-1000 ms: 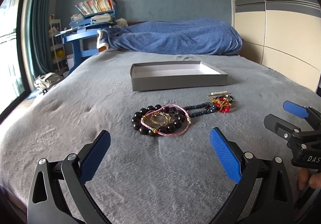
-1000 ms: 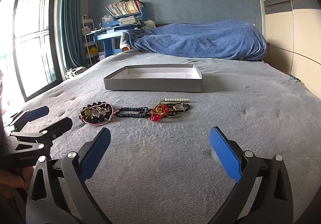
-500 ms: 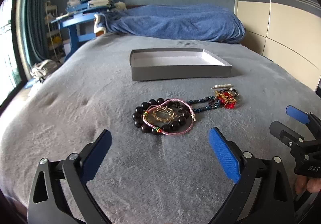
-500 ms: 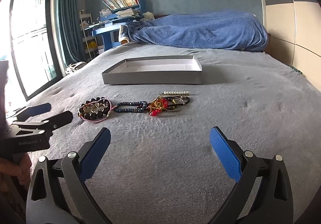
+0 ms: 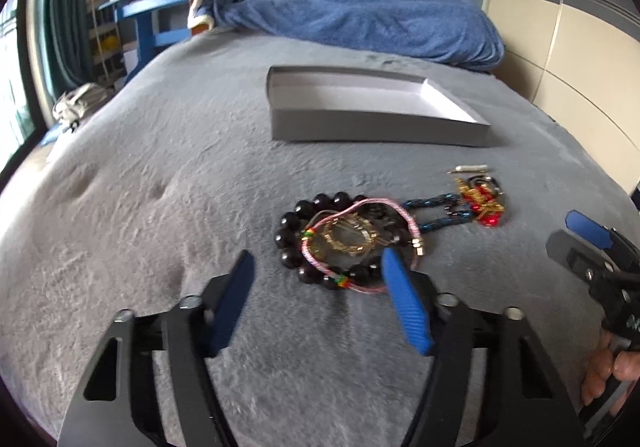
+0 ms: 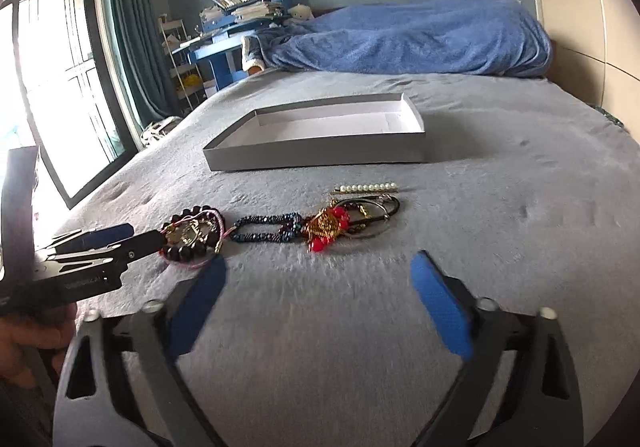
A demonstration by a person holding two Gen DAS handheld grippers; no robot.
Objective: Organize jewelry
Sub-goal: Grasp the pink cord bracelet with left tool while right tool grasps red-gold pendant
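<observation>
A row of jewelry lies on the grey bed cover in front of an empty grey tray. At the left lies a black bead bracelet with a pink cord bracelet and gold pieces on it. Then come a dark blue beaded chain, a red and gold piece and a pearl hair clip. My left gripper is open, its right fingertip over the black bracelet's near edge. My right gripper is open and empty, just short of the chain.
A rumpled blue blanket lies at the head of the bed. A blue desk with books and a window stand at the left. A wardrobe is on the right. The bed's front edge is close below the grippers.
Both grippers have moved forward and down towards the jewelry. The left jaws have narrowed and now reach the black bead bracelet. The jewelry and tray have not moved.
</observation>
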